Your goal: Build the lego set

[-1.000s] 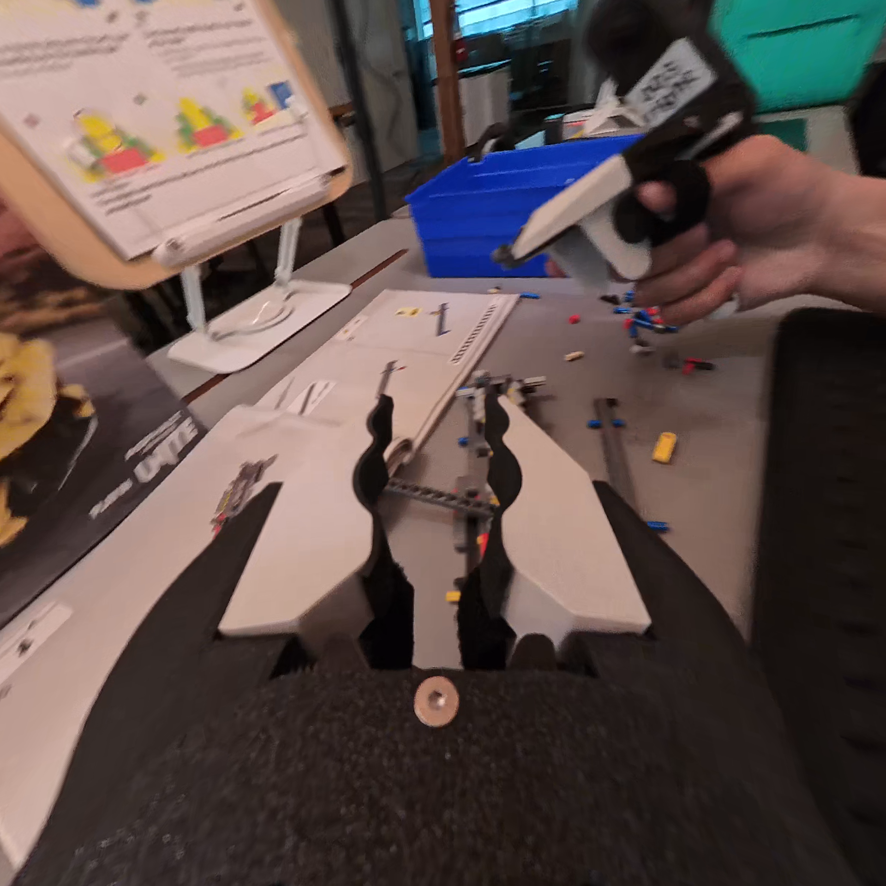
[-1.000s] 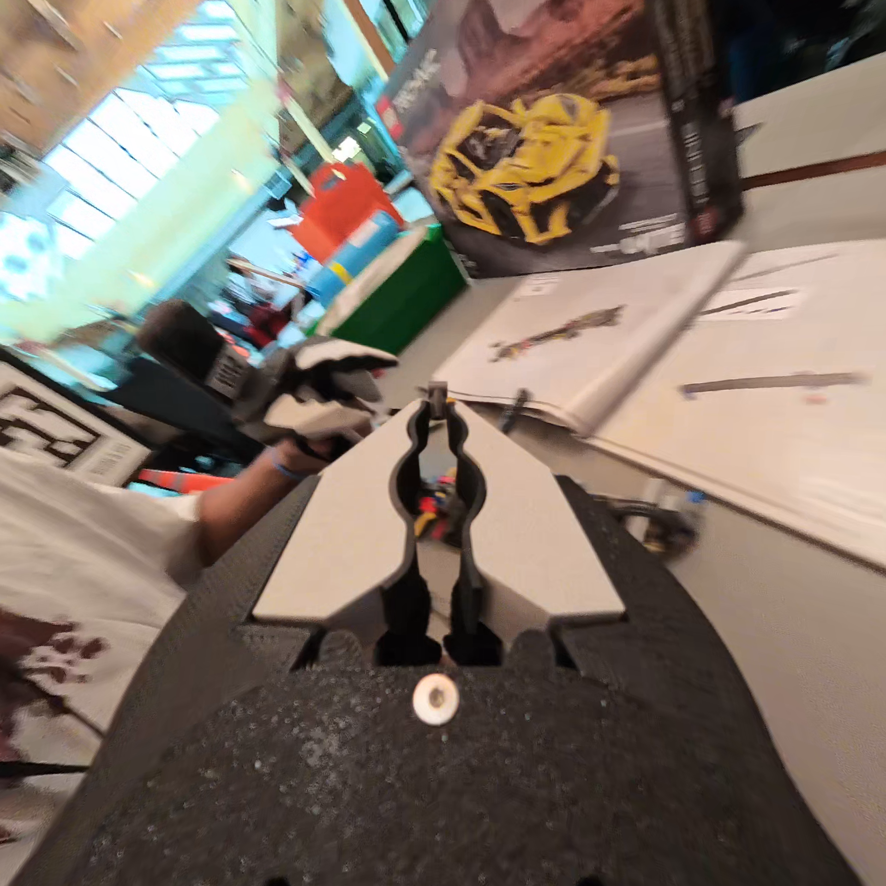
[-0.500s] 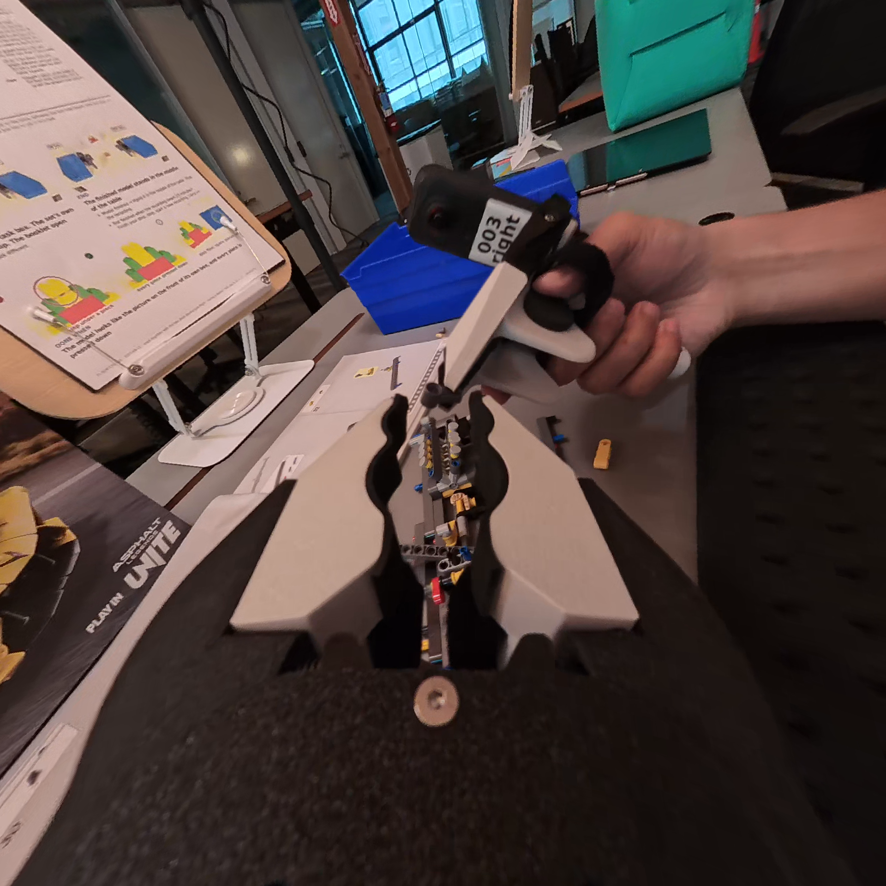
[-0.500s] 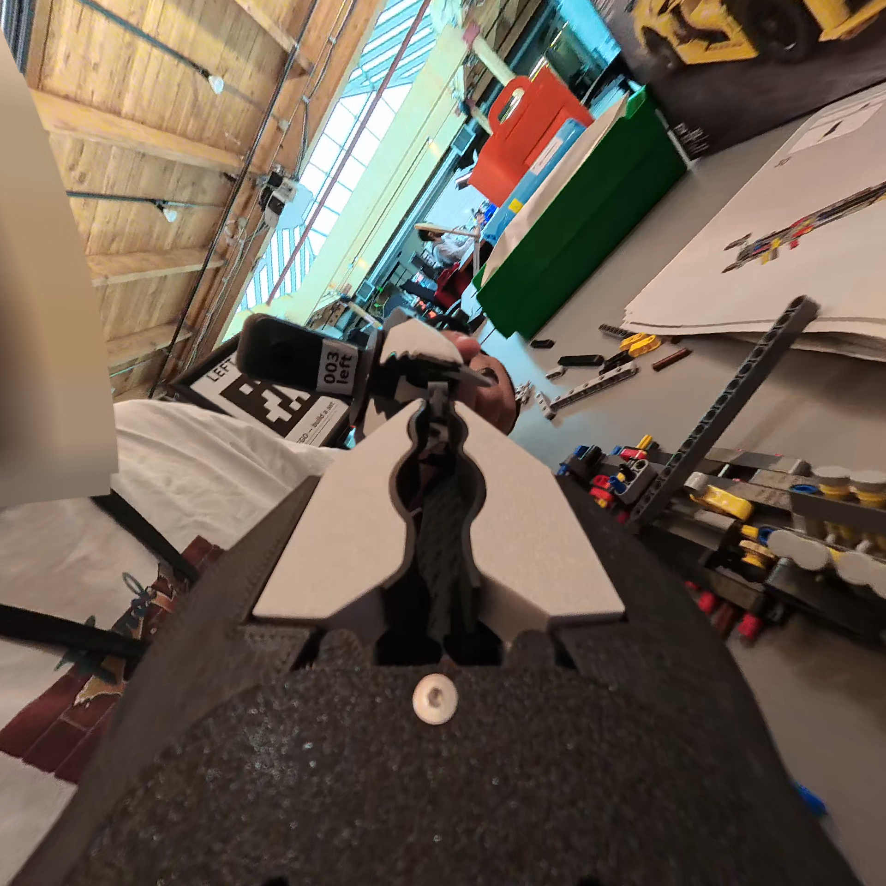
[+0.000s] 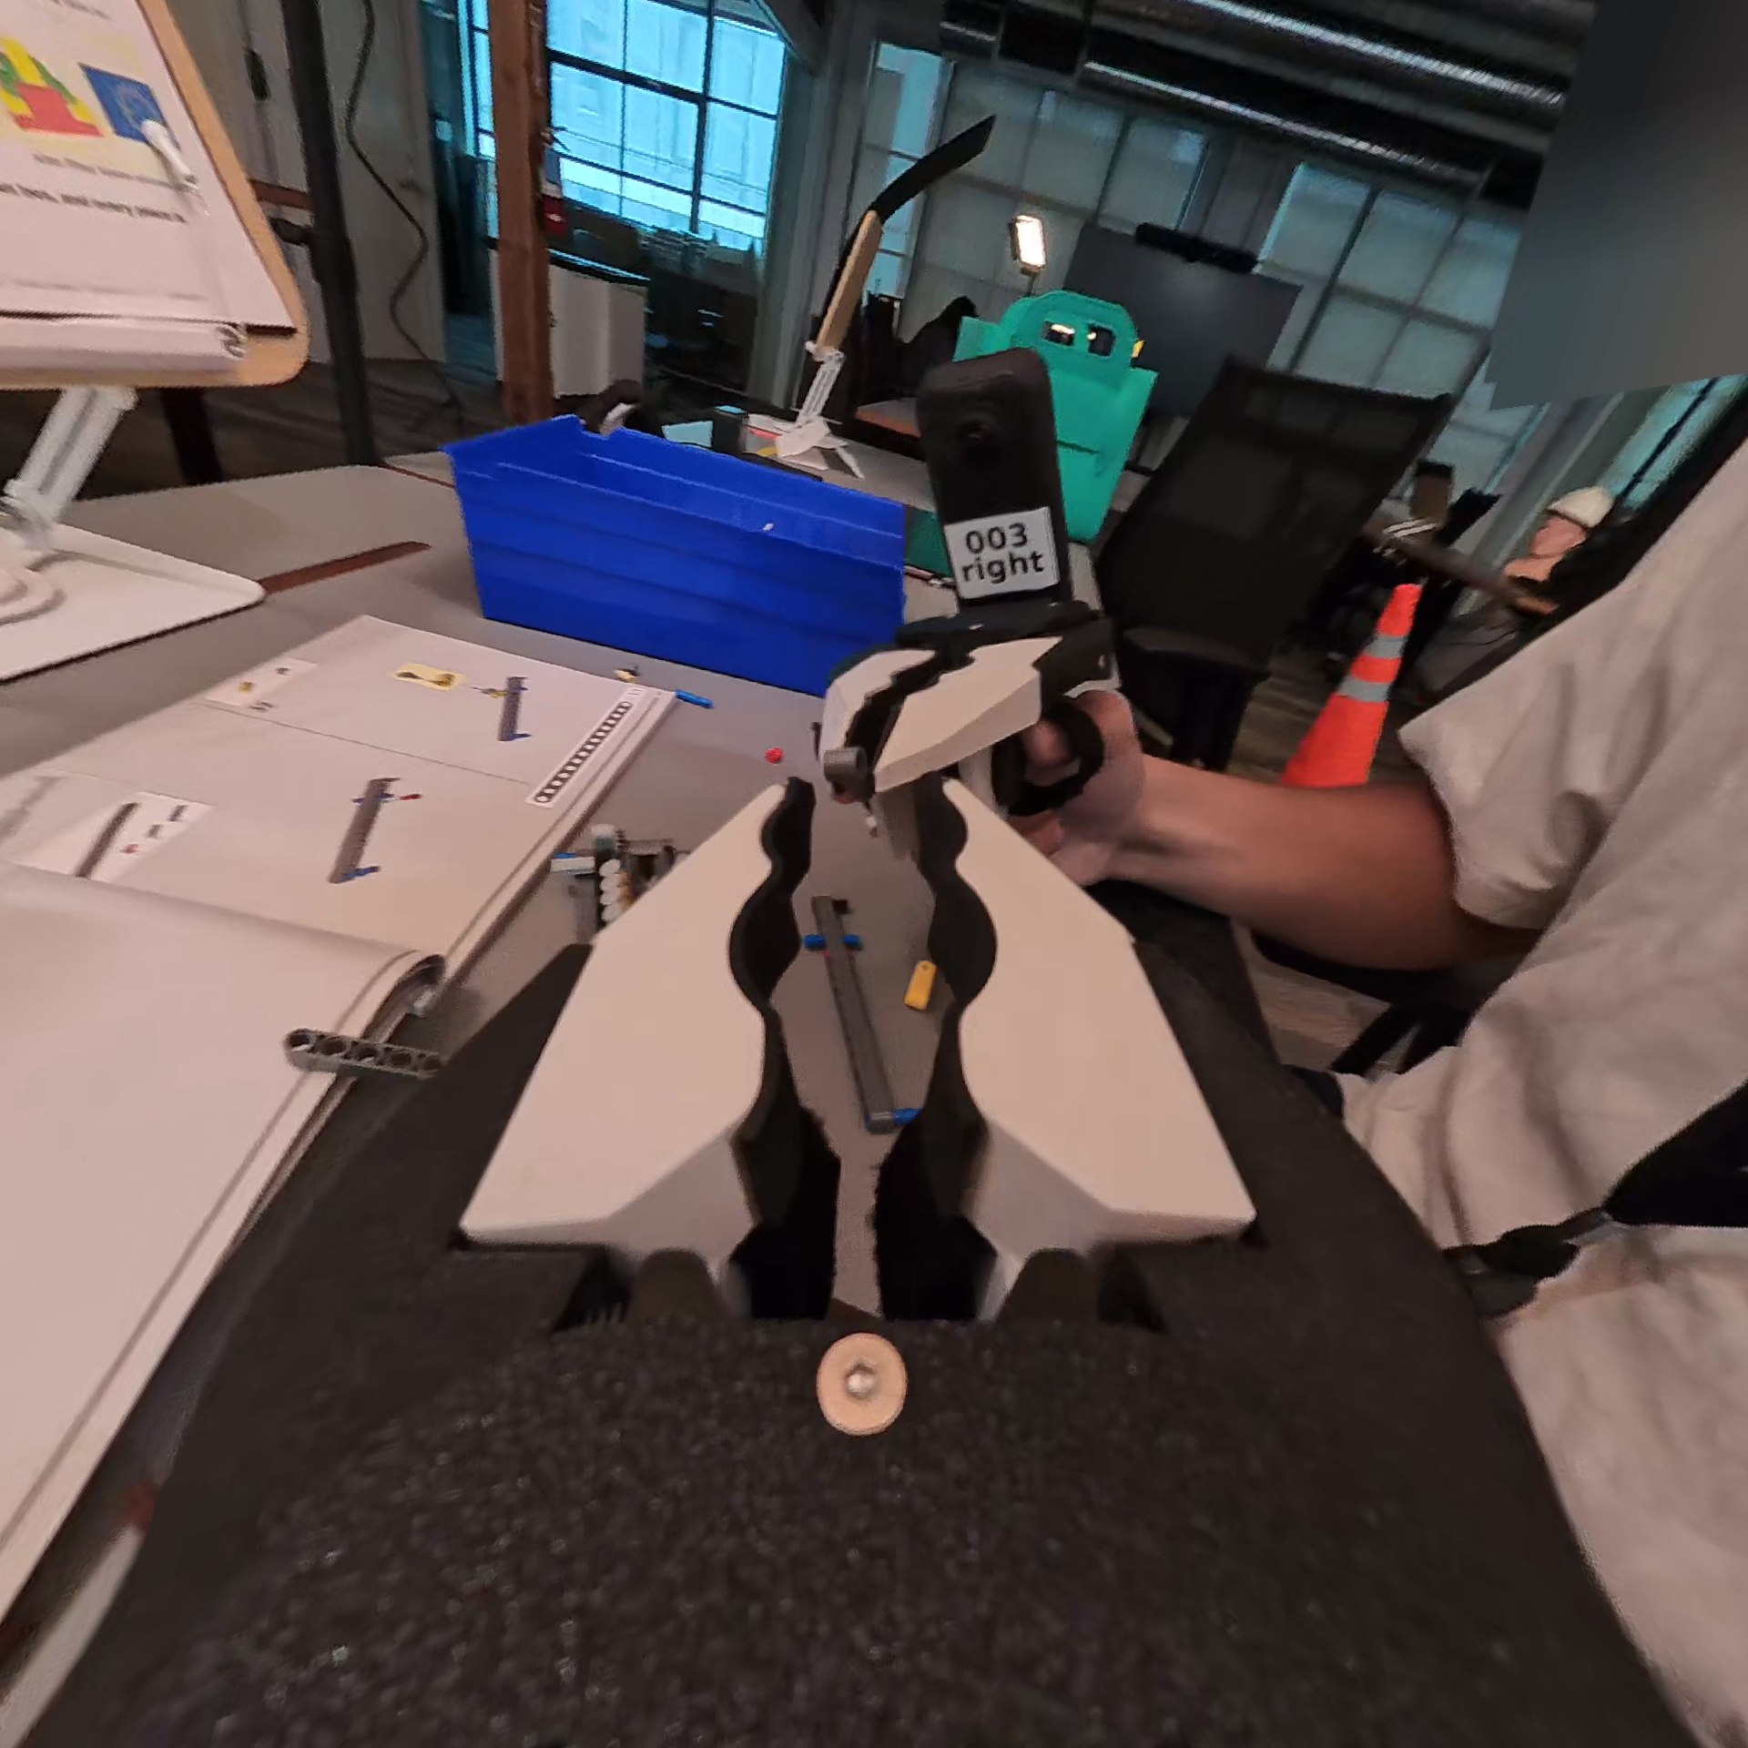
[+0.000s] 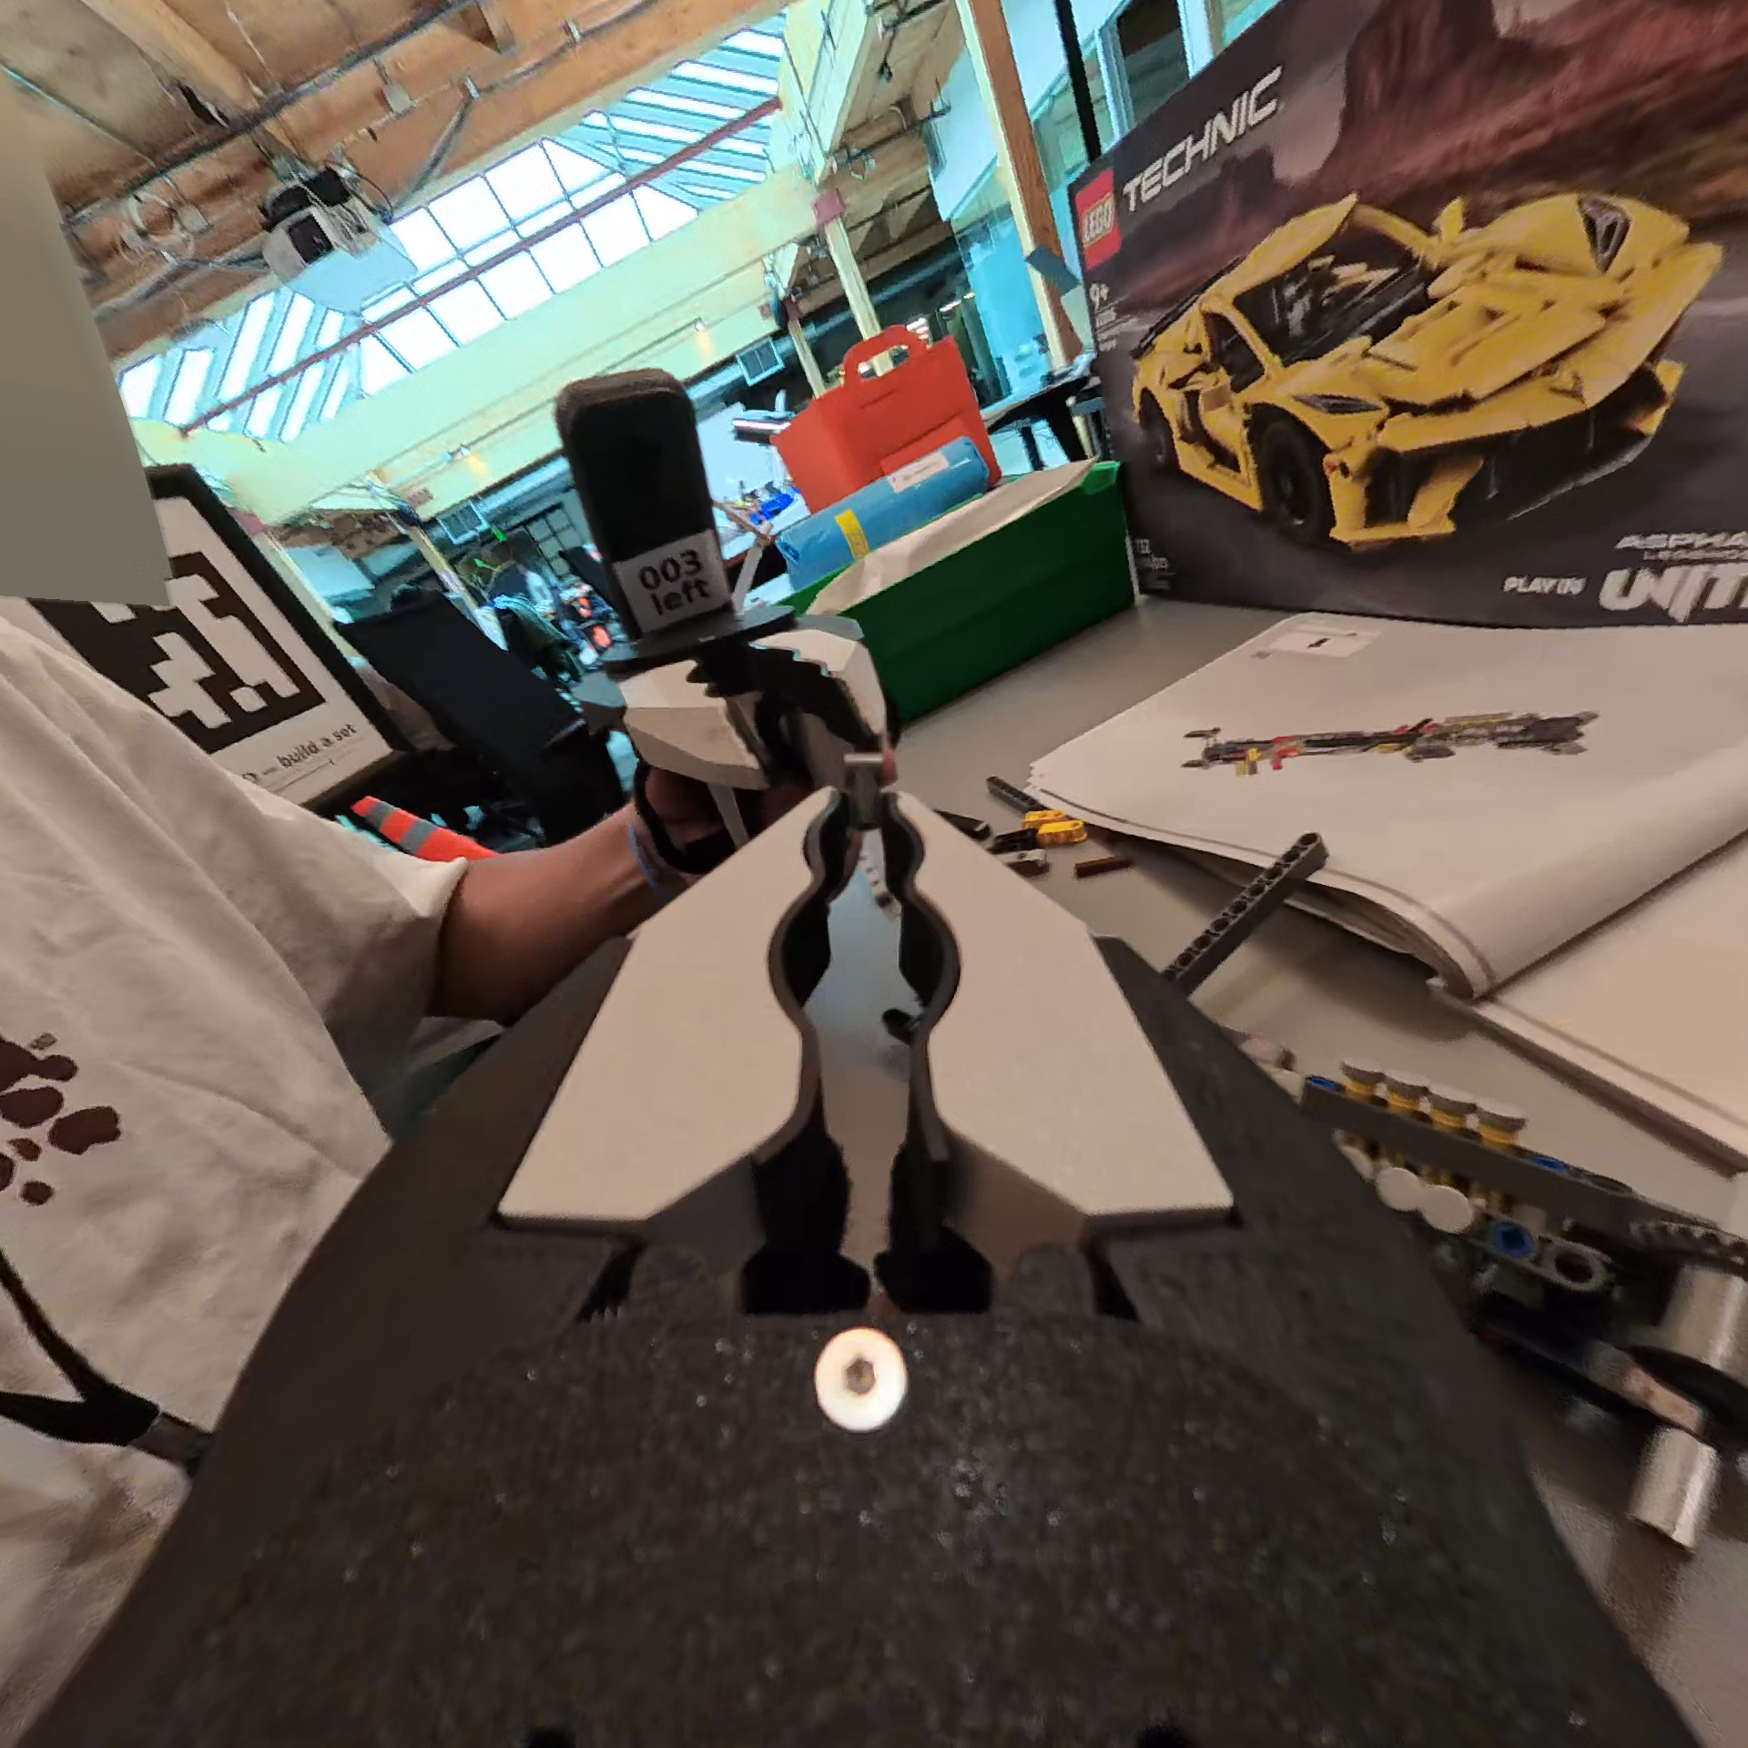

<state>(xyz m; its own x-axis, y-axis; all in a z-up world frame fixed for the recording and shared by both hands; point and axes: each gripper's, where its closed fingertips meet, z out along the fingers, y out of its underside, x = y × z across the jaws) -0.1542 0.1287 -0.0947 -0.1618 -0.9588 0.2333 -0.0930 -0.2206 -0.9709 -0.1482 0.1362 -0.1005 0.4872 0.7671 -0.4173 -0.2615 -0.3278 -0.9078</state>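
Observation:
My right gripper (image 6: 863, 809) is shut on a small grey lego piece (image 6: 863, 771) and holds it in the air. In the left wrist view it (image 5: 848, 761) hangs just beyond my left fingertips. My left gripper (image 5: 865, 799) is open and empty, facing the right one tip to tip. A long grey beam (image 5: 856, 1022) with blue pins lies on the table below the left jaws. The partly built grey assembly (image 6: 1476, 1192) with yellow and white pins lies at the right.
An open instruction booklet (image 5: 236, 851) lies at the left, with a short grey beam (image 5: 364, 1052) at its edge. A blue bin (image 5: 681, 558) stands behind it. A dark beam (image 6: 1249, 908) leans on the booklet. The set's box (image 6: 1419, 331) and a green bin (image 6: 993, 586) stand at the back.
Both grippers have risen off the assembly and now face each other in the air. The right gripper still holds its small grey piece. The left gripper stays open.

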